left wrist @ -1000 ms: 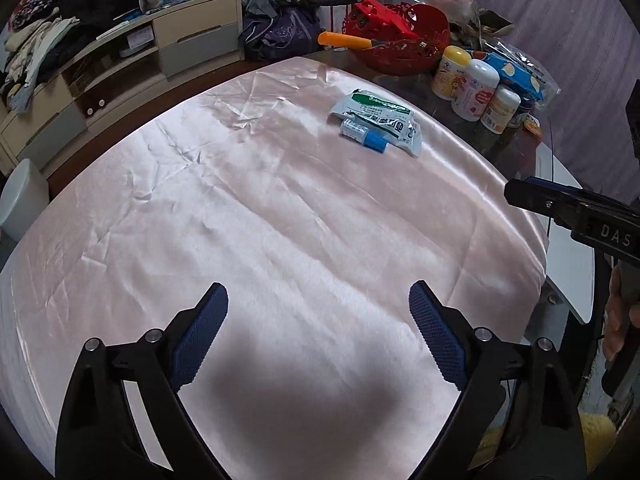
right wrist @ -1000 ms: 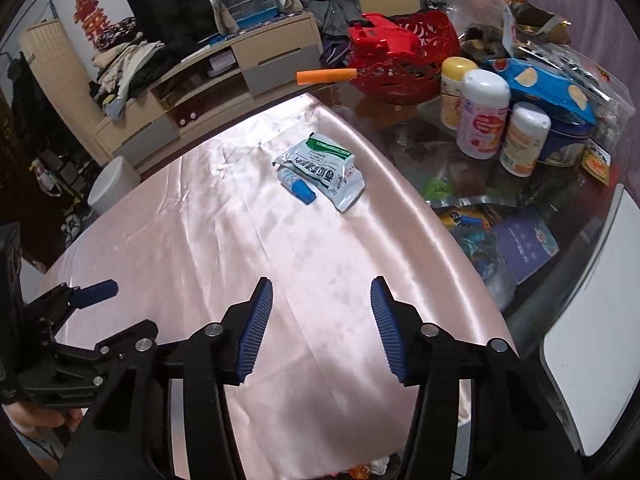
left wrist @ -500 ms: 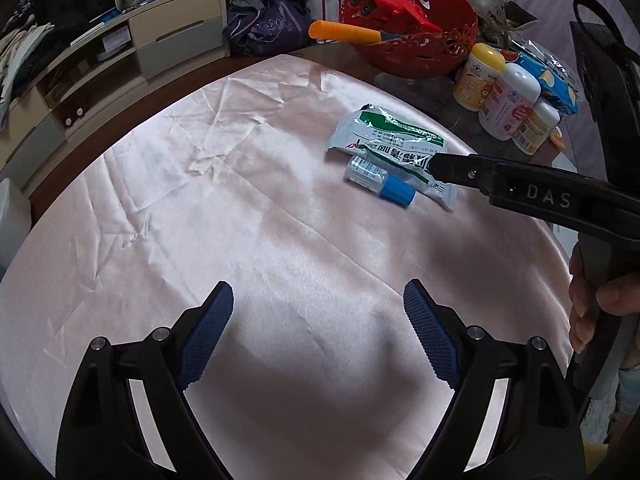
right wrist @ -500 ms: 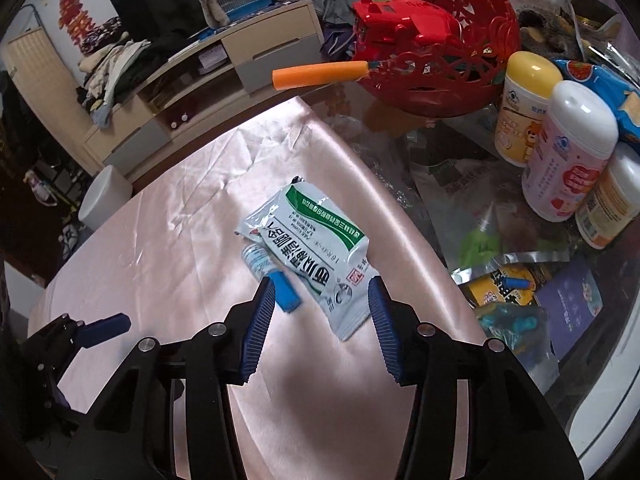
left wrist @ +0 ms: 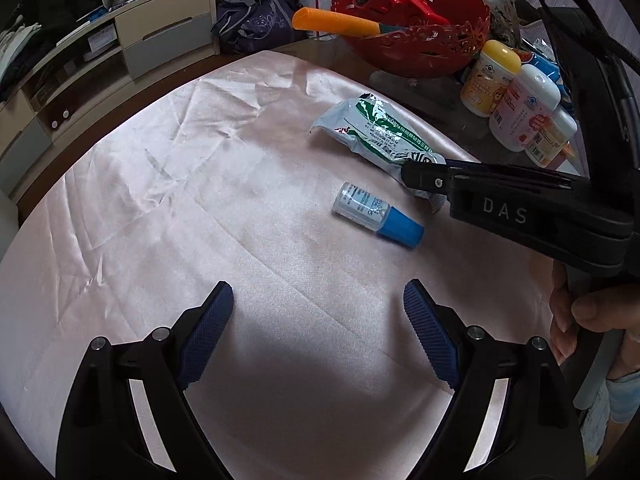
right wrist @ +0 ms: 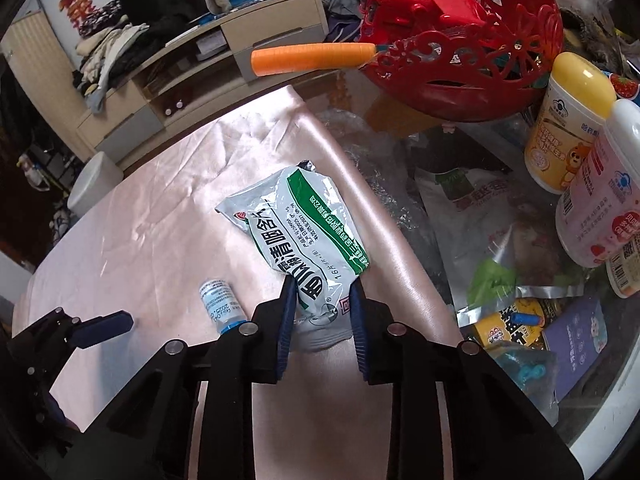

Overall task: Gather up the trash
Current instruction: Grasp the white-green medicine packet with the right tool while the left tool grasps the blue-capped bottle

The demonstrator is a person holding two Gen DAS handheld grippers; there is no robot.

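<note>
Pink satin cloth (left wrist: 168, 216) covers most of the desk (right wrist: 404, 140), and the trash sits on it. Using the white-and-green foil packet (right wrist: 304, 236) as the reference: it lies near the cloth's edge, with its near end between the right tongs (right wrist: 323, 307). Those jaws have just been closing in, and both blue pads now press the packet's sides, so it's gripped while resting on the cloth. Just beside the packet, on the side away from the cloth's edge, lies a small clear bottle with a blue cap (left wrist: 376, 215), not touching it as far as I can see. Left tongs (left wrist: 318, 318) hover wide open over bare cloth, nearer the camera than the bottle, nothing between them. Beyond the packet is a red basket (left wrist: 416, 36) with an orange handle (left wrist: 336, 23) sticking out.
</note>
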